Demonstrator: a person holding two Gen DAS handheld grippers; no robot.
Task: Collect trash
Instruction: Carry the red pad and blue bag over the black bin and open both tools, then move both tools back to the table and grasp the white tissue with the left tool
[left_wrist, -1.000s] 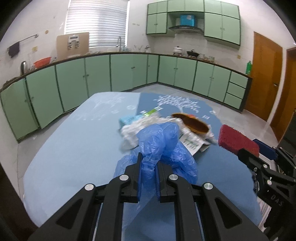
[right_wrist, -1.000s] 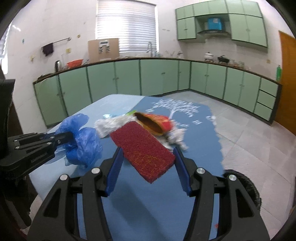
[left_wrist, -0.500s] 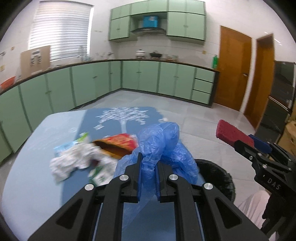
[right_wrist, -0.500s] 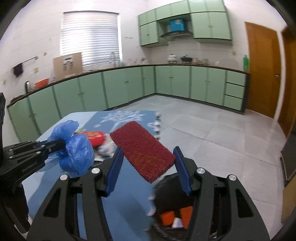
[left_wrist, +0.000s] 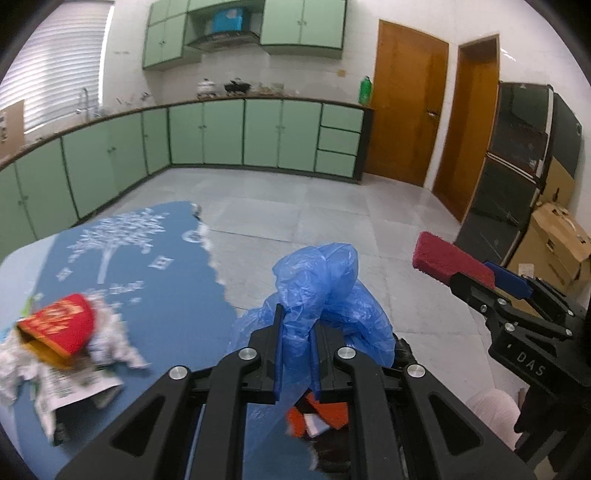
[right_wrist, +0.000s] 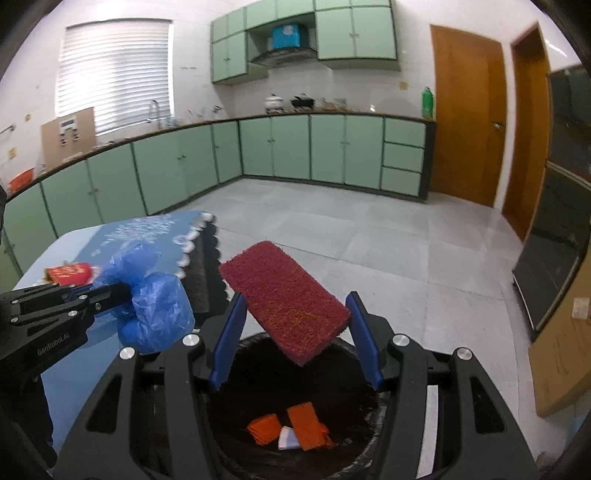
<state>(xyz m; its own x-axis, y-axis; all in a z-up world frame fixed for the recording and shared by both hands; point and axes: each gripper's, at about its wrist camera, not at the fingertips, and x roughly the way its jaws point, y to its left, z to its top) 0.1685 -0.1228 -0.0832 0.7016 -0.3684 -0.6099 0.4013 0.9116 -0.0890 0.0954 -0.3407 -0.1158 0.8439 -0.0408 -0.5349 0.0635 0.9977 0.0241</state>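
While left jaws pinch blue bag (left_wrist: 325, 291), right jaws — wide — flank red sponge (right_wrist: 284, 299) above bin (right_wrist: 258, 354).

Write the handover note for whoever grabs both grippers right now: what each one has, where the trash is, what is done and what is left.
Left gripper: shut on the blue plastic bag, held near the table edge.
Right gripper: shut on the red scrub pad, held above the black bin.
Done: orange scraps lie in the bin.
Left: drop the pad and the bag in, then fetch the red carton, crumpled paper and leaflet from the table.
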